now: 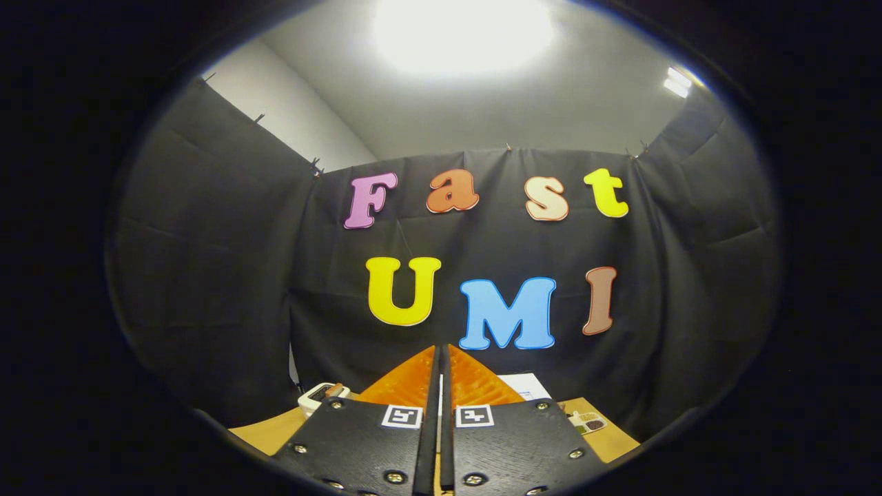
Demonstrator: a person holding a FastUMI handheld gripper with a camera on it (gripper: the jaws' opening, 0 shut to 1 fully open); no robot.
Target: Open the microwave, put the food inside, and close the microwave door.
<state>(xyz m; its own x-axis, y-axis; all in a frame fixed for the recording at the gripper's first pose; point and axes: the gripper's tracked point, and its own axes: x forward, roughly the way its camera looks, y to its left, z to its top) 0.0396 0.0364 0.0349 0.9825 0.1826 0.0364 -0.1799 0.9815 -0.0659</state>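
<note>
Above a pale wooden counter (265,430), inside a booth hung with black cloth, the hand-held gripper (441,358) is raised and tilted upward, so it faces the back wall and a bright ceiling light rather than the work surface.

Left of the fingers, a small white object (318,396) with a dark panel and a spot of orange peeks past them at the counter's far side; it is too hidden to name, and I cannot tell whether it belongs to the microwave.

In the middle, the two fingers are pressed together with nothing between them, a thin dark seam where they meet. That empty, closed hold suits a resting pose, judged as the stage before any reach toward the door.

Just right of the fingers, a white sheet of paper (527,386) lies flat on the counter. Further right sits a small packet (587,421) with a dark patch, possibly the food, though it is too small to be sure.

The microwave itself cannot be picked out from this angle. The gripper would likely need to tip downward first.
</note>
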